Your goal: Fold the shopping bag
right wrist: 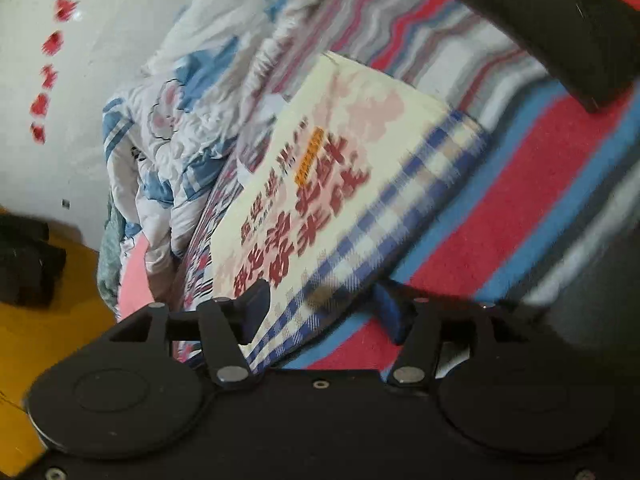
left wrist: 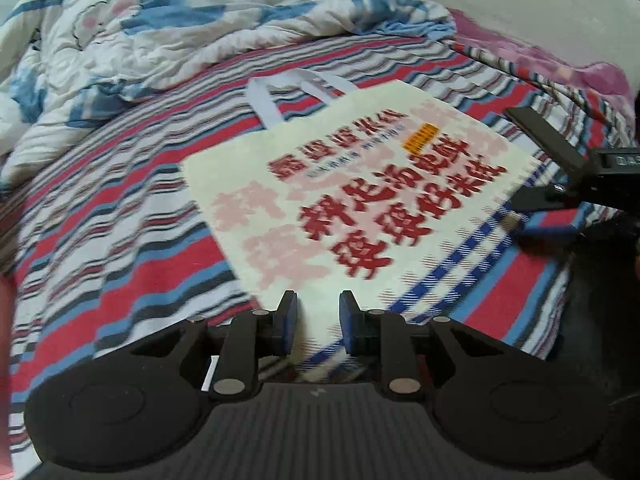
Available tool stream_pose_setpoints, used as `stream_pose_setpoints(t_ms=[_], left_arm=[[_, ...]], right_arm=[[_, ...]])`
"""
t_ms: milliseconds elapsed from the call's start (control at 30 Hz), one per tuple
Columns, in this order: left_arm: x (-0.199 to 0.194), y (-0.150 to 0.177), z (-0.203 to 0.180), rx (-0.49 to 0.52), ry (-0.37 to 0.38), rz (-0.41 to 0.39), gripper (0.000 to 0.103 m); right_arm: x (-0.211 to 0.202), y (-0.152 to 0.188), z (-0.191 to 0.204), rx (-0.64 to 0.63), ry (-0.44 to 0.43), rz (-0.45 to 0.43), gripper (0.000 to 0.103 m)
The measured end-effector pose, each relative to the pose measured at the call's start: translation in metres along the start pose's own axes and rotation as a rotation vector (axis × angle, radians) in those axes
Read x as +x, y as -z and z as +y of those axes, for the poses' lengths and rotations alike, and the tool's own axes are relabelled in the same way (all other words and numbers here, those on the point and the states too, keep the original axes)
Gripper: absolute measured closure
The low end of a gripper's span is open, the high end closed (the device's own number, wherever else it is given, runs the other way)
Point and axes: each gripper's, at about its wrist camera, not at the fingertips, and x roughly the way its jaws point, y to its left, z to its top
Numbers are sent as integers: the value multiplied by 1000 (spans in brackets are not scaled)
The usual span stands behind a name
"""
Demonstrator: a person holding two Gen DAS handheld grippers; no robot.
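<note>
- The shopping bag [left wrist: 352,184] is lying flat on the striped bedsheet [left wrist: 120,232], handles [left wrist: 280,88] pointing away.
- My left gripper [left wrist: 318,320] is hovering parted at its plaid bottom edge.
- My right gripper [right wrist: 320,304] is straddling the bottom corner, spread wide.

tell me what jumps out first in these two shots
A cream shopping bag with big red lettering and a blue plaid bottom edge lies flat on the striped bedsheet. A rumpled blue-and-white quilt is heaped behind it. The left gripper and right gripper both sit open at the bag's plaid edge.
</note>
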Motion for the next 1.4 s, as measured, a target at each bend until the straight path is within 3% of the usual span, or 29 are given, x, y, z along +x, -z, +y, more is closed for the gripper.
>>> stream_pose_setpoints(t_ms=[133, 300, 467, 533, 700, 767, 833, 1033, 1167, 1200, 1267, 1300, 1400], left_arm=[[-11, -4, -4, 14, 42, -30, 81], [-7, 0, -23, 73, 83, -2, 81], [4, 7, -28, 72, 76, 28, 82], [4, 7, -30, 83, 70, 30, 82], [4, 6, -37, 118, 54, 29, 82], [2, 7, -37, 119, 49, 25, 82], [-6, 8, -28, 98, 34, 13, 82], [-32, 14, 0, 33, -11, -22, 81], [-56, 14, 30, -37, -80, -77, 81], [-61, 12, 35, -53, -80, -105, 81], [-73, 9, 44, -84, -78, -161, 81], [-76, 6, 48, -97, -65, -186, 81], [-63, -5, 40, -73, 53, -206, 81]], right_arm=[[-5, 4, -8, 75, -5, 24, 44], [-2, 5, -16, 116, -39, -61, 47], [2, -2, -13, 51, -55, -130, 85], [-1, 5, 3, -103, -24, -163, 93], [-10, 31, 60, -609, 85, -246, 94], [-11, 52, 84, -813, 85, -245, 94], [-8, 66, 97, -909, 66, -213, 94], [23, 86, 107, -963, 25, -14, 91], [31, 84, 105, -939, 23, 43, 86], [31, 83, 105, -940, 19, 54, 79], [25, 82, 107, -942, -9, 91, 57], [20, 84, 108, -942, -24, 98, 51], [11, 82, 116, -949, -58, 122, 51]])
